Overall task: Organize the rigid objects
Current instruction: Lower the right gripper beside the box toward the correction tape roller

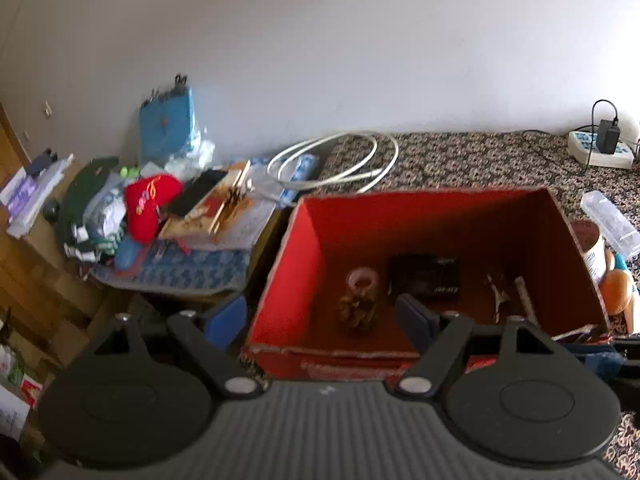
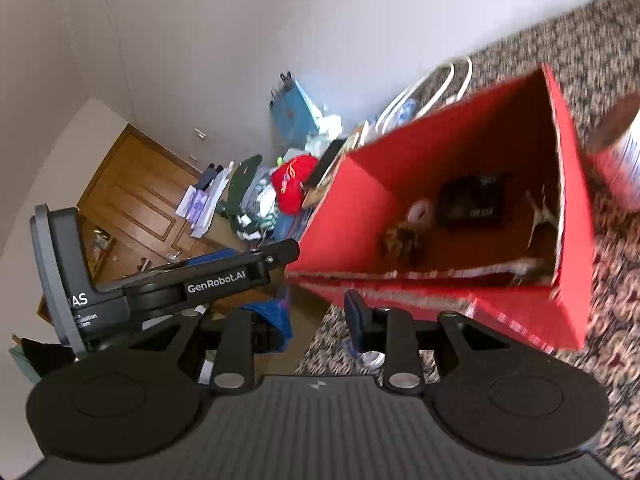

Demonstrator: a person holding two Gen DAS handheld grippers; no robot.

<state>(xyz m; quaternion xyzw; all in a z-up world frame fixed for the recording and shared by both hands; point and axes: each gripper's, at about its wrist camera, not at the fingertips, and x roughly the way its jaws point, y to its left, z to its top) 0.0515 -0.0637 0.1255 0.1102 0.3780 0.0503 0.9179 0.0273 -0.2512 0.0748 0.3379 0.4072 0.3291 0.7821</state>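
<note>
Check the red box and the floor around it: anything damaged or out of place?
The red cardboard box has a frayed, torn front edge, with pale card showing through the red. A coiled white cable lies loose on the patterned carpet behind it.

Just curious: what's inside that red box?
In the red box: a pine cone, a pale ring, a black case and some thin white sticks. The near wall hides the front floor.

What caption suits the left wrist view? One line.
Open left gripper at the near wall of a red box holding a pinecone and black case.
</note>
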